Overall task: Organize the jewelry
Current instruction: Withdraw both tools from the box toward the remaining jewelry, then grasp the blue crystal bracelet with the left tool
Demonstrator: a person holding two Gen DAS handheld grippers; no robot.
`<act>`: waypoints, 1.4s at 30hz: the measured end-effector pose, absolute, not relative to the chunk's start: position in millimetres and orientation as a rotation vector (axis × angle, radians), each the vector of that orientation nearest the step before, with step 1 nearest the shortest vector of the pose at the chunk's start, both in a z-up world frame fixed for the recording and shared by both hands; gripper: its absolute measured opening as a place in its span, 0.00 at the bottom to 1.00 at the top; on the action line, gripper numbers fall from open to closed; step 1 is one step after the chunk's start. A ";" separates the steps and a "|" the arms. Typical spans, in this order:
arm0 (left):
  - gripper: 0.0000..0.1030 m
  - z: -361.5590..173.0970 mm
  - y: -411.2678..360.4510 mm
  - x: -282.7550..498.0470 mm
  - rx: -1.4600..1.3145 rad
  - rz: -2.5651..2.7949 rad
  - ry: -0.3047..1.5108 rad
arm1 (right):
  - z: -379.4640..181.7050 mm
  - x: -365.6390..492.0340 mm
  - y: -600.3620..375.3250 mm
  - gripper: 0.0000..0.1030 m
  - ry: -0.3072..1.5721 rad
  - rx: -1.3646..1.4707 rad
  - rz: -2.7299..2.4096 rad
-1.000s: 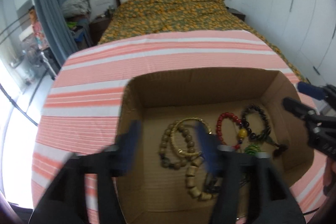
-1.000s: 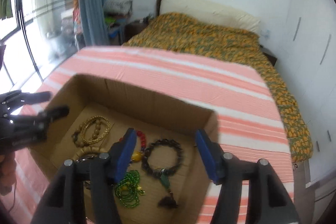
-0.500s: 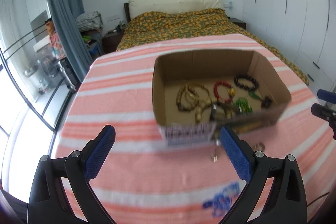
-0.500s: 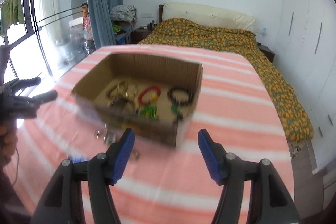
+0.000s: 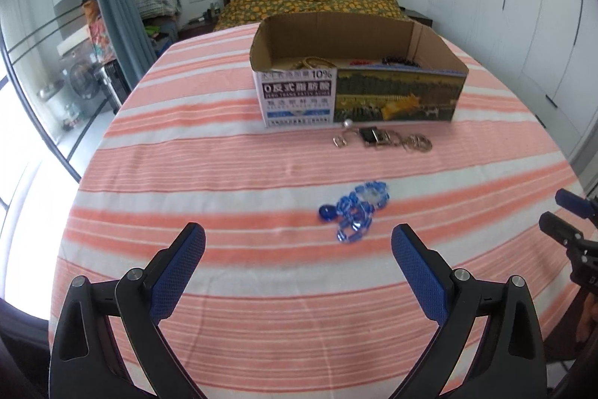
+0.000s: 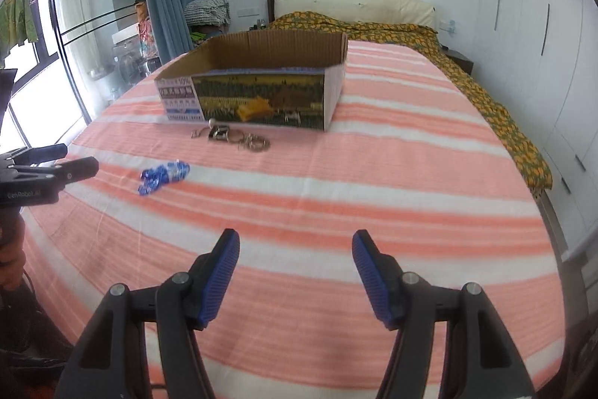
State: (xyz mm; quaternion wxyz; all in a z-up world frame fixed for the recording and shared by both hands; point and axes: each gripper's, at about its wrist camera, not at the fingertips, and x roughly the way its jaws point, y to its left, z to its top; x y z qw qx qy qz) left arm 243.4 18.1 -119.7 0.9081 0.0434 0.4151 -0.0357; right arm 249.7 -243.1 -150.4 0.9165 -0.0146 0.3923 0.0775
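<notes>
In the left wrist view the left gripper (image 5: 298, 243) stood at the bottom with its jaws spread wide and nothing between them; the blue bead bracelet (image 5: 355, 210) lay just above on the striped cloth (image 5: 224, 174), the metal pieces (image 5: 381, 139) before the cardboard box (image 5: 358, 92) at upper centre. In the right wrist view the right gripper (image 6: 295, 262) was released and empty at the bottom, the bracelet (image 6: 162, 176) at middle left

A striped cloth (image 5: 224, 159) covered the bed. A cardboard box (image 5: 358, 92) sat near its middle, metal rings (image 5: 381, 139) just before it, a blue bead bracelet (image 5: 355, 208) nearer the front edge.
</notes>
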 end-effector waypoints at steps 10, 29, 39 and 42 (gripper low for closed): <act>0.97 -135.6 13.1 238.4 0.103 -0.083 0.887 | -151.3 238.6 -238.8 0.62 0.804 -0.021 0.163; 0.97 -172.8 26.1 250.7 0.082 -0.106 0.992 | -158.2 244.3 -232.7 0.62 0.822 -0.012 0.198; 0.97 -185.1 9.3 286.8 0.127 -0.236 1.056 | -163.0 256.0 -229.2 0.62 0.852 0.007 0.224; 0.97 -186.3 -2.2 304.6 0.167 -0.297 1.053 | -163.3 257.9 -228.8 0.62 0.859 0.007 0.227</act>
